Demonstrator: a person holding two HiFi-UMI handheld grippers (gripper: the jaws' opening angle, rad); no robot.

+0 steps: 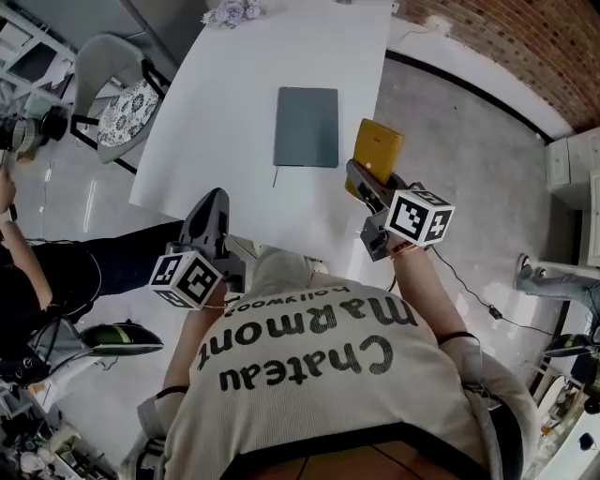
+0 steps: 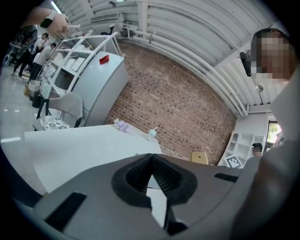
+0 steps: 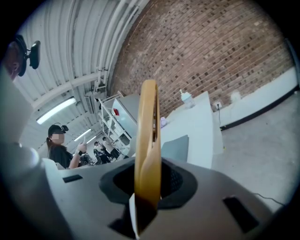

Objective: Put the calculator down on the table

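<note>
Head view: both forearms reach forward, grippers tipped slightly down. Right gripper point(image 1: 361, 178) clamps the yellow calculator point(image 1: 378, 150) on edge — in the air by the white table's point(image 1: 234, 112) right edge. Left gripper point(image 1: 214, 202) — jaws together, empty.

Notebook point(image 1: 306, 127) on the table point(image 1: 234, 112) — calculator point(image 1: 380, 150) right of it, chair point(image 1: 112, 70) far left

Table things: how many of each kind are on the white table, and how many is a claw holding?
notebook: 1
bunch of flowers: 1
bottle: 1
calculator, held in the right claw: 1
Total: 4
</note>
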